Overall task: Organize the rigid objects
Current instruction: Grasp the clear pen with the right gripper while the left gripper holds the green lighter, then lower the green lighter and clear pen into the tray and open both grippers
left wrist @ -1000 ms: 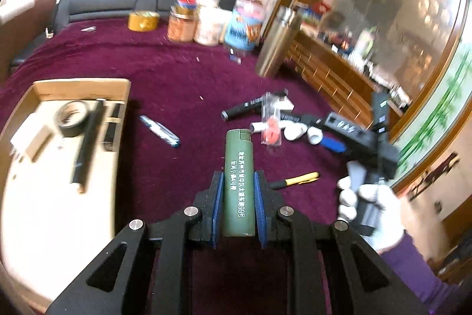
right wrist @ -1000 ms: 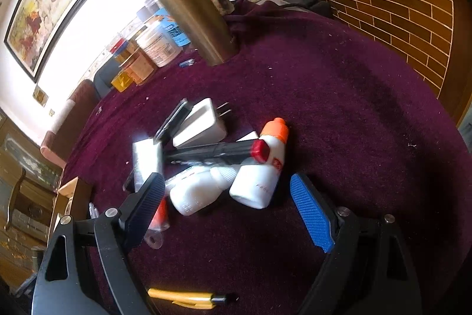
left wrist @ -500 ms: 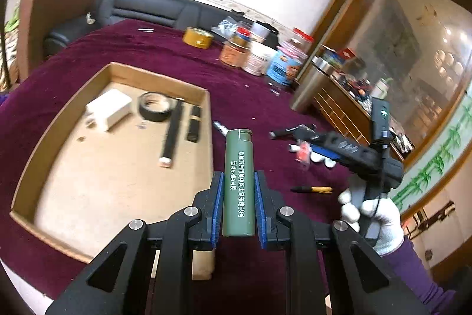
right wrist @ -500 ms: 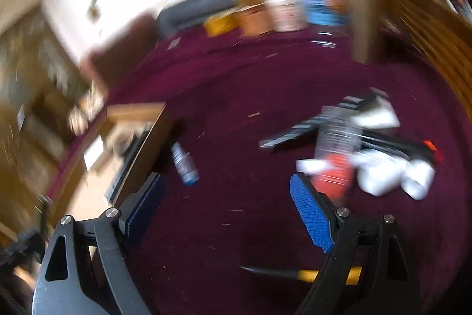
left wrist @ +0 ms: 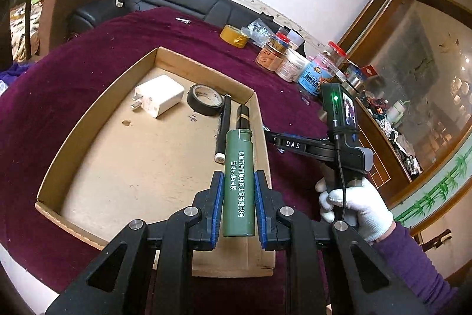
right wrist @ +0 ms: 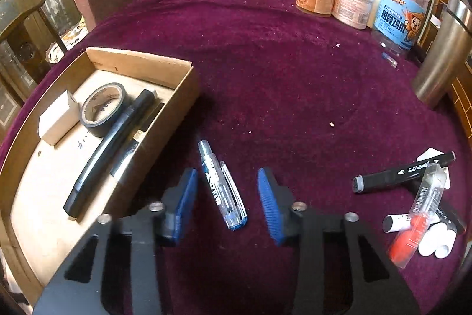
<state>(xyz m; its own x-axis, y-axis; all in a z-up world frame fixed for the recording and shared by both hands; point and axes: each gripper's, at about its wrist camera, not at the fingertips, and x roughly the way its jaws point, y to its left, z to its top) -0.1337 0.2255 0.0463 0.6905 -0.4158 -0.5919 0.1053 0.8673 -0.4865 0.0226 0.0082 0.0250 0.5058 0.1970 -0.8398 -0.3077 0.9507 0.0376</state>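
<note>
While the left hand-held gripper (left wrist: 238,204) clamps a green lighter (left wrist: 238,182) between its blue pads and holds it over the near right corner of the cardboard box (left wrist: 88,120), which already contains a white charger (left wrist: 159,98), a roll of black tape (left wrist: 205,99) and two dark sticks, the step in hand looks like dropping the lighter in. That calls for lowering it beside the sticks and releasing the pads. The right hand-held gripper (right wrist: 227,197) has just been closing and straddles a clear blue pen (right wrist: 222,186) on the maroon surface (right wrist: 295,84) just beside the box, pads not yet touching it, so it must squeeze further and lift.
</note>
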